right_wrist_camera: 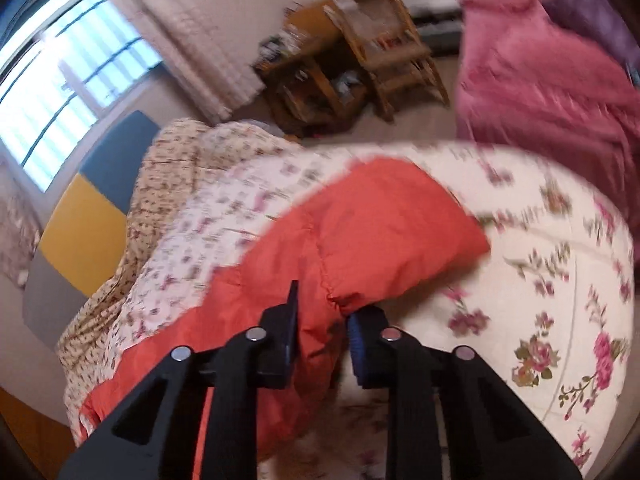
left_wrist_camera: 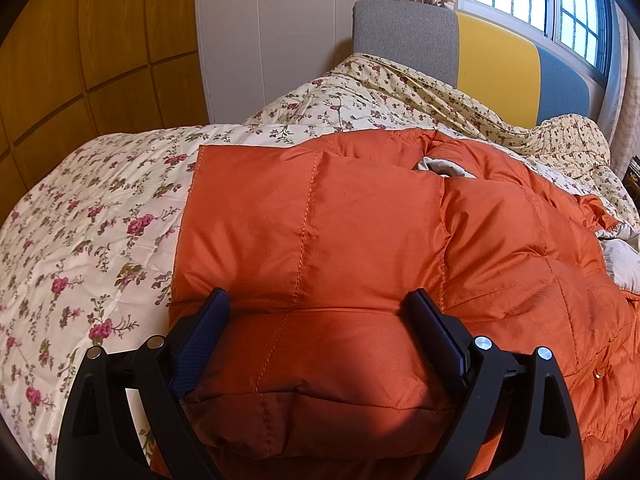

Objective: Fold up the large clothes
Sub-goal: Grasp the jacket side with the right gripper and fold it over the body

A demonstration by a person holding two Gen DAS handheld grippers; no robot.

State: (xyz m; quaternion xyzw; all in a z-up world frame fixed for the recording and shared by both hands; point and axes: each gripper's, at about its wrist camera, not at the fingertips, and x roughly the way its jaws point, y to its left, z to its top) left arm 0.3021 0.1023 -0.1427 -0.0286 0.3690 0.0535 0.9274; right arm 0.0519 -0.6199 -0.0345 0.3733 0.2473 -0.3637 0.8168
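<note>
A puffy orange down jacket (left_wrist_camera: 360,220) lies on the floral quilt (left_wrist_camera: 80,240) of a bed. A patch of its pale lining (left_wrist_camera: 444,166) shows near the collar. My left gripper (left_wrist_camera: 318,308) is open wide, and its two fingers straddle the thick near edge of the jacket, which bulges up between them. In the blurred right wrist view, a lifted part of the orange jacket (right_wrist_camera: 360,220) stretches away from my right gripper (right_wrist_camera: 322,308). That gripper's jaws stand narrow and pinch a puckered bunch of the fabric between the pads.
A grey, yellow and blue headboard (left_wrist_camera: 496,52) and a barred window (left_wrist_camera: 540,0) stand behind the bed, and a wooden wardrobe (left_wrist_camera: 80,40) is on the left. Beyond the bed's far side are wooden furniture with clutter (right_wrist_camera: 360,60) and a pink blanket (right_wrist_camera: 540,80).
</note>
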